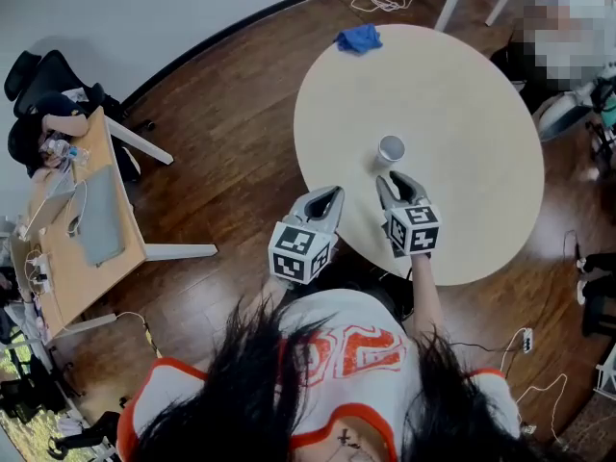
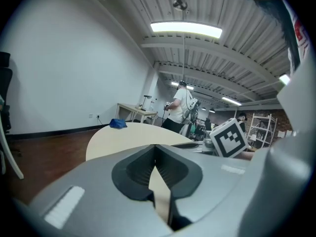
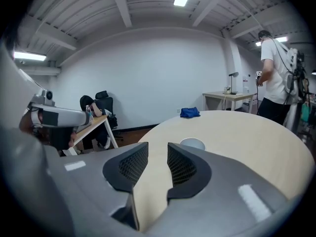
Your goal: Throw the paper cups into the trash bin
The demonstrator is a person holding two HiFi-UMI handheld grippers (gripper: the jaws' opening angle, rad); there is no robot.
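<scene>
The cup [image 1: 391,149] stands upright on the round table [image 1: 462,75], mouth up, just ahead of the right gripper [image 1: 396,180] and untouched. The right jaws are apart with only bare tabletop between them; the cup sits just past their tips. The left gripper [image 1: 328,197] hovers at the table's near edge, left of the cup, jaws closed tip to tip on nothing. A blue cloth [image 1: 358,38] lies at the far rim. There's wood floor [image 1: 231,162] all round, a cluttered desk [image 1: 82,229] off left, and a person [image 2: 177,107] standing beyond the table.
</scene>
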